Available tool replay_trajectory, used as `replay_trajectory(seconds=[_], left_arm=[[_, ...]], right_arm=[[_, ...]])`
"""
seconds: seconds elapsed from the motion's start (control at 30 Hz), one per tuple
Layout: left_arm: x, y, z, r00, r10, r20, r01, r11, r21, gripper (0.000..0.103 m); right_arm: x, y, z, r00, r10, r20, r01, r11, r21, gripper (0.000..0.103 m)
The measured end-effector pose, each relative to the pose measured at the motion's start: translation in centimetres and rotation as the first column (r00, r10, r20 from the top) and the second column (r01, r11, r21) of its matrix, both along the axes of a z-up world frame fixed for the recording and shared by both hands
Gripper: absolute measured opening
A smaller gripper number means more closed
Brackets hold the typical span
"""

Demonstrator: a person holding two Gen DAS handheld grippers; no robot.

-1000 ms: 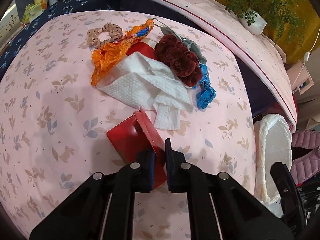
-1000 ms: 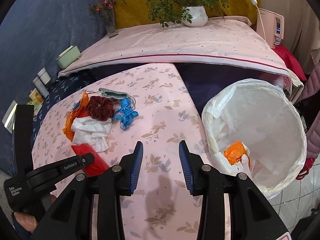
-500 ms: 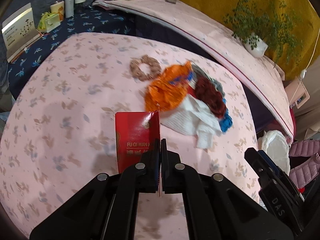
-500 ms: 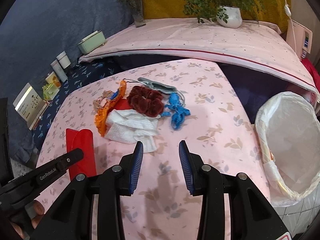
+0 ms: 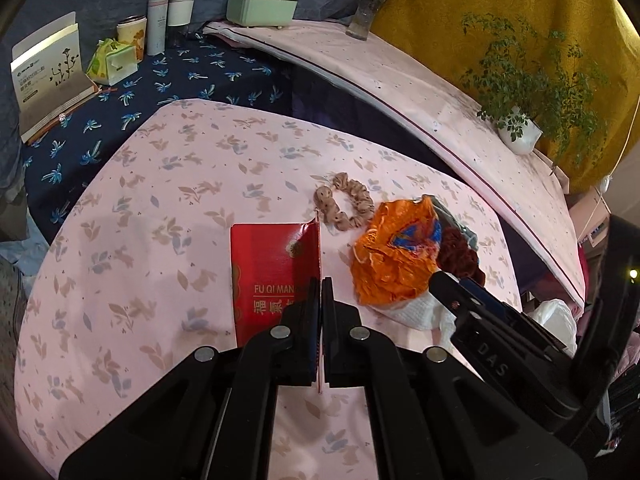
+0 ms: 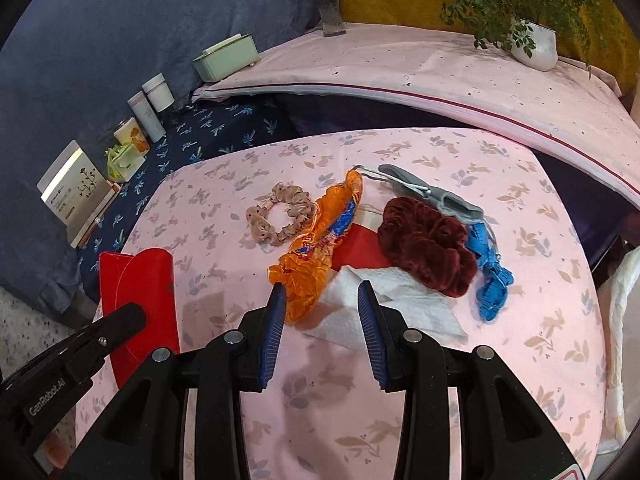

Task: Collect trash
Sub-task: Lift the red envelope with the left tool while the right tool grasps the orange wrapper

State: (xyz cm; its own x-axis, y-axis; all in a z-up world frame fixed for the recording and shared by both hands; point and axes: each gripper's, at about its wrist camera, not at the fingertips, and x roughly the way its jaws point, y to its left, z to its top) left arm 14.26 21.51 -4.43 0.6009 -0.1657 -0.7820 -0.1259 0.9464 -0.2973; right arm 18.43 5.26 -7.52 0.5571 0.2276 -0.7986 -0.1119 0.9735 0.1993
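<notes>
Both wrist cameras look steeply down, close over the pink leaf-print surface [image 5: 132,248] [image 6: 532,344]. The left faces its far edge; the right sits alongside, facing likewise. Both share the orange wrapper [image 5: 396,260] [image 6: 316,248] and beige scrunchie [image 5: 348,206] [image 6: 280,216].

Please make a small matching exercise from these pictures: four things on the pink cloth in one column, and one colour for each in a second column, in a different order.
Things:
1. envelope held by the left gripper
2. crumpled wrapper
3. claw clip
4. velvet scrunchie

Colours:
A. blue
B. dark maroon
C. red
D. orange

Pairs: 1-C, 2-D, 3-A, 4-B
</notes>
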Motion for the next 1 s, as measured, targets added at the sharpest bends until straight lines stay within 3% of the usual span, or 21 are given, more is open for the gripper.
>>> replay_trajectory(seconds=[0.17,0.27,0.33,0.7,1.0], left_arm=[[0.6,0.7,-0.6,1.0,-0.006,-0.004,0.006,1.0,-0.006,0.001],[0.7,0.7,-0.9,1.0,-0.009,-0.009,0.009,1.0,-0.011,0.001],[0.7,0.6,-1.0,1.0,-0.011,-0.011,0.011,1.0,-0.011,0.001],[-0.5,-2.9,0.1,0.998,-0.061,0.003,0.061,0.998,0.006,0.001],[-2.4,-10.0,2.3,0.986,-0.166,0.029,0.164,0.986,0.038,0.001]], right_arm=[[1.3,1.1,-1.5,1.0,0.002,-0.027,-0.003,1.0,-0.024,0.035],[1.6,1.1,-2.0,1.0,-0.001,-0.029,0.0,1.0,-0.029,0.023],[1.5,0.9,-1.9,1.0,0.007,-0.03,-0.007,1.0,-0.023,0.007],[-1.8,-2.0,1.3,0.999,-0.012,0.045,0.01,0.999,0.03,0.006],[-5.5,-8.3,4.4,0.99,-0.096,0.106,0.088,0.993,0.083,0.006]])
